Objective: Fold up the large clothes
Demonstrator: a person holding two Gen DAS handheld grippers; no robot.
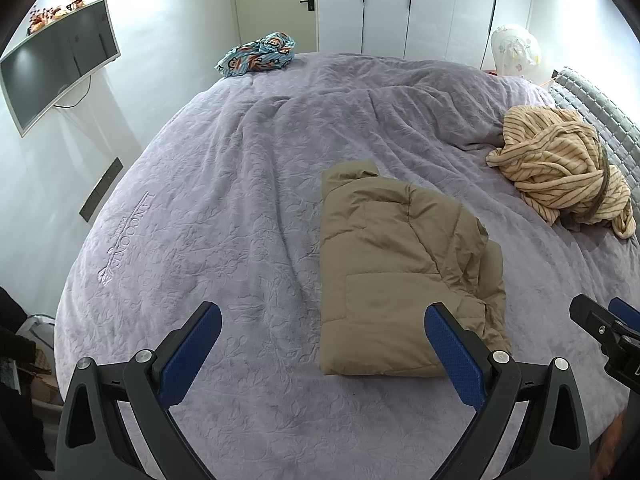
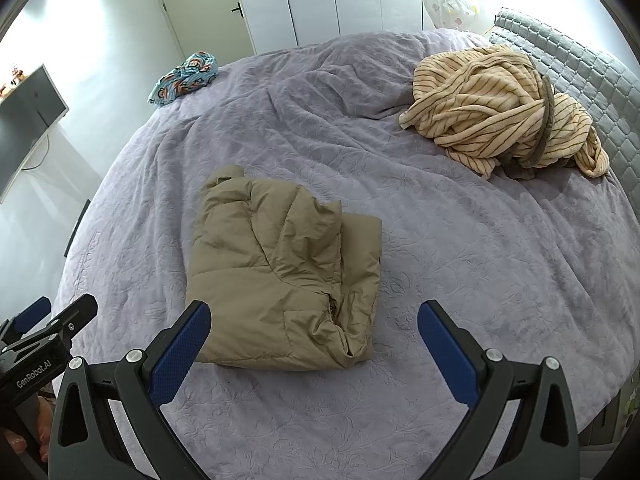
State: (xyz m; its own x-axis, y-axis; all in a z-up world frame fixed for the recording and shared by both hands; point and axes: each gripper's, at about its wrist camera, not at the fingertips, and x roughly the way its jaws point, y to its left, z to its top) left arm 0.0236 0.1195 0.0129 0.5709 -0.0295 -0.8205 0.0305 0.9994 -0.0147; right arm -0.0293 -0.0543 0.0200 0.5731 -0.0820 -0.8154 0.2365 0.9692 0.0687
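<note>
A khaki padded jacket (image 1: 400, 268) (image 2: 280, 272) lies folded into a compact bundle on the lilac bedspread (image 1: 224, 208) (image 2: 460, 256). My left gripper (image 1: 322, 320) hovers open above the bedspread, just short of the jacket's near edge, with nothing between its blue pads. My right gripper (image 2: 314, 316) is open too, above the jacket's near right corner, and holds nothing. Each gripper shows at the edge of the other's view. A crumpled cream robe with brown stripes (image 1: 560, 168) (image 2: 504, 108) lies near the headboard.
A bunched blue cartoon-print garment (image 1: 258, 54) (image 2: 186, 76) lies at the bed's far corner. A wall-mounted monitor (image 1: 56, 64) (image 2: 28, 112) hangs at the left. White wardrobe doors (image 1: 420, 4) stand beyond the bed. A grey quilted headboard (image 2: 580, 76) lines the right side.
</note>
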